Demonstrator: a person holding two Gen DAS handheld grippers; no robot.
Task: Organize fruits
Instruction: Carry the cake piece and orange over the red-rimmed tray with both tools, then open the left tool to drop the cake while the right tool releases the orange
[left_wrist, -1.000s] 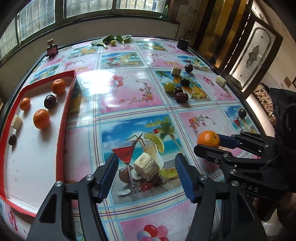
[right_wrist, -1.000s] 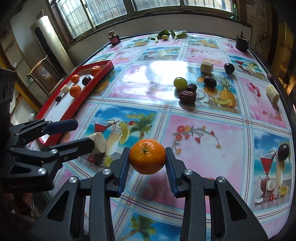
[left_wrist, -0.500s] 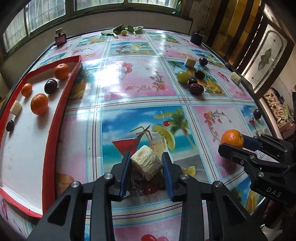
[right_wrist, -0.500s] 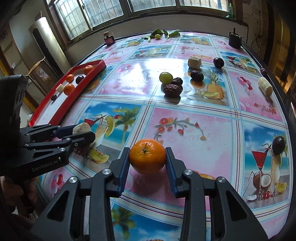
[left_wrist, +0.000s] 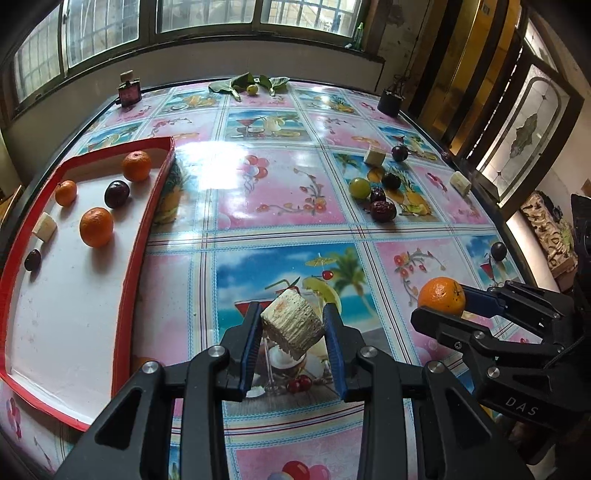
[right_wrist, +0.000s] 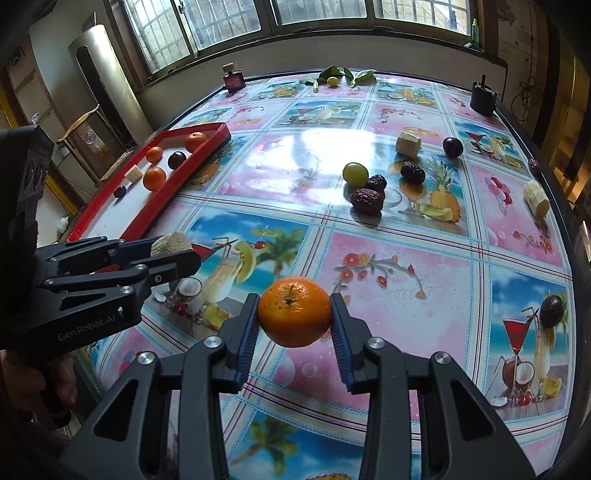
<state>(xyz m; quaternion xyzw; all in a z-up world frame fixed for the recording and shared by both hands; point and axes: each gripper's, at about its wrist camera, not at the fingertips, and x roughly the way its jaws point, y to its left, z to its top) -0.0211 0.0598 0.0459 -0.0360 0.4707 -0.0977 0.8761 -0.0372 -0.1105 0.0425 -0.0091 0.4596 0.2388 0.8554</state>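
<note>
Three oranges (left_wrist: 96, 226), two plums (left_wrist: 116, 194) in tray (left_wrist: 125, 302)

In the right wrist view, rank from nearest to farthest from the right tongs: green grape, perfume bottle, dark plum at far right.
1. Dark plum, right side, beside the printed cocktail.
2. Green grape, mid-table, touching the dates.
3. Perfume bottle, far edge near the window.

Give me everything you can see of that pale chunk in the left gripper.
The pale chunk is a short, stubby cut piece, cream to tan, with a ridged, fibrous side and a flatter cut face bearing an orange smear. What fruit it is I cannot tell. It sits tilted between the jaws of the left gripper, both blue pads pressed on its sides, apparently raised above the patterned tablecloth, right of the red tray.
</note>
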